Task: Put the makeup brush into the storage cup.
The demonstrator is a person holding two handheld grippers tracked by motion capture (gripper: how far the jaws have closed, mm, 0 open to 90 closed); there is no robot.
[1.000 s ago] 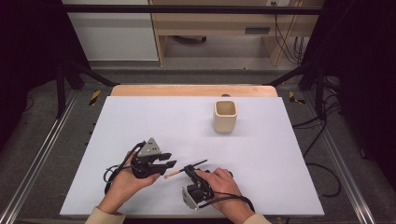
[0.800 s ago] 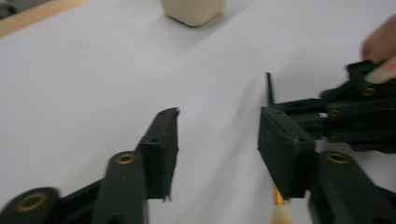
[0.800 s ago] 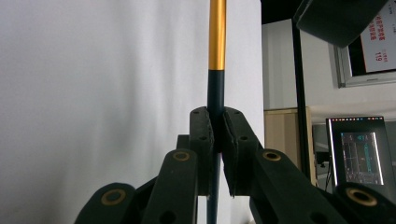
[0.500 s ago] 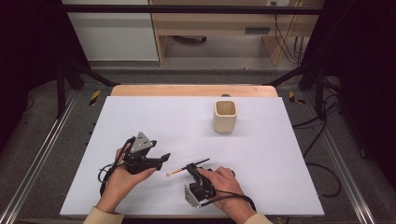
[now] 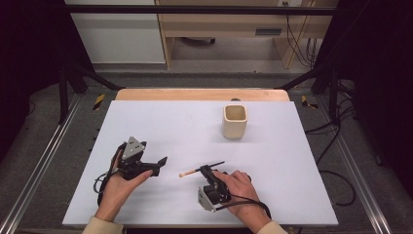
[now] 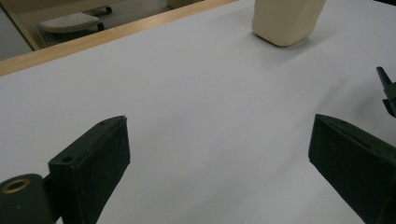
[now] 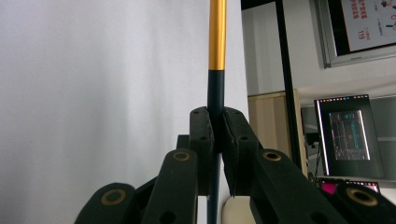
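Right gripper (image 5: 207, 170) clamped on thin stick (image 7: 216, 56) near dark end, low over table (image 5: 292, 146) front-centre. Left gripper (image 5: 158, 163) spread wide, empty. Likely light, stiff, slick — prone to pivot; grip mid-shaft. Cup (image 5: 235, 121) well apart.

A white-topped table (image 5: 160, 122) stands on grey carpet (image 5: 58, 161); a wooden workbench (image 5: 229, 24) lines the frame's top, black cables (image 5: 336, 141) at right.

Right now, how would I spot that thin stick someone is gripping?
Find the white table, then its near edge, where two hands hold black grippers. The stick is clamped in the right gripper. It is slim, dark with a gold end, unlike the squat cream cup farther back.
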